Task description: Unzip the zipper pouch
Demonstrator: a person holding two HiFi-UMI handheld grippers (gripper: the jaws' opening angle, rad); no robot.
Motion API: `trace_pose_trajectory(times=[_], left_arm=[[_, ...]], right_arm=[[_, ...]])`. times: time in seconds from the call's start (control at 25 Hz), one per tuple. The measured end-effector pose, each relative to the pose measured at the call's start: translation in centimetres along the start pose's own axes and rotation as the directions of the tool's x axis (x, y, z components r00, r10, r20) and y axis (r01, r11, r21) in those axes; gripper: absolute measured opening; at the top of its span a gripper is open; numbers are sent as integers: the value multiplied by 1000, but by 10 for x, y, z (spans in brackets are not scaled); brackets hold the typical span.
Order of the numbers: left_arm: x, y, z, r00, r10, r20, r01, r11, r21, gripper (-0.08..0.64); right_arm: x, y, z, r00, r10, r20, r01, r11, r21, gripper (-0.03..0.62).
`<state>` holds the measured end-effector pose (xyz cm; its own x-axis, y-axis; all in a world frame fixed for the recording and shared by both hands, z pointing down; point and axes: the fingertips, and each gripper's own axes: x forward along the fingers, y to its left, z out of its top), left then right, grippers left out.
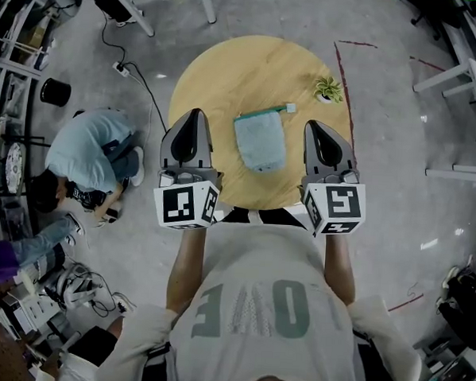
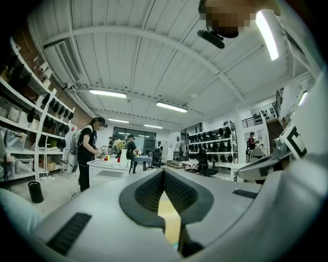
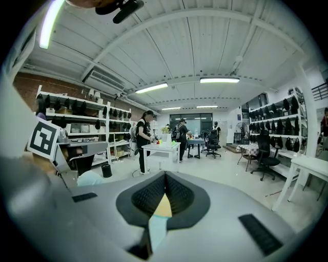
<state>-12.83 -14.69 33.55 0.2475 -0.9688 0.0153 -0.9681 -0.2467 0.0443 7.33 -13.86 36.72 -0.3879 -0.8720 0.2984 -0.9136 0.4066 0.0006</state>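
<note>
**A:** What takes up most of the scene?

**B:** A grey concrete floor (image 1: pixel 379 233), with a round wooden table (image 1: pixel 228 66) straight ahead. The wearer's own chest covers the table's near edge.

**A:** Anyone else about?

**B:** A crouching person (image 1: pixel 89 148) in a pale blue top is on the floor to the left, well clear of the table. A black bin (image 1: pixel 55 92) stands beyond them. A power strip (image 1: pixel 122 69) with its cable lies near the table's left side.

**A:** And the grippers?

**B:** The left gripper (image 1: pixel 196 113) and right gripper (image 1: pixel 313 126) flank the table's middle. In their own views, the left gripper's (image 2: pixel 164 174) and the right gripper's (image 3: pixel 165 179) jaws meet at the tips and hold nothing. Only a sliver of tabletop shows behind the pads.

**A:** Where's the pouch?

**B:** The zipper pouch (image 1: pixel 260 141), fuzzy and light blue, lies flat on the table between the two grippers, apart from both. Its zip tab (image 1: pixel 291 108) sticks out at the far right corner.

**A:** Anything near it?

**B:** A small potted plant (image 1: pixel 328 88) stands by the far right rim, beyond the right gripper's tip and apart from the pouch.
</note>
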Motion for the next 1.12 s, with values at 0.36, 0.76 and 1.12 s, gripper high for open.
trace_pose_trajectory(times=[0.36,0.76,1.12], left_arm=[[12,-4,-6,1000,-12,-11,12,1000,5,28],[35,-6,-78,969,-112,-218,64,974,-217,272],[36,3,-185,894,-184,-408,-76,836,-544,279]], right_arm=[[6,-1,-6,1000,13,-13,-13,1000,16,29],[7,-10,-13,999,-7,-33,8,1000,23,29],[4,-15,-25,996,-46,-71,49,998,32,29]])
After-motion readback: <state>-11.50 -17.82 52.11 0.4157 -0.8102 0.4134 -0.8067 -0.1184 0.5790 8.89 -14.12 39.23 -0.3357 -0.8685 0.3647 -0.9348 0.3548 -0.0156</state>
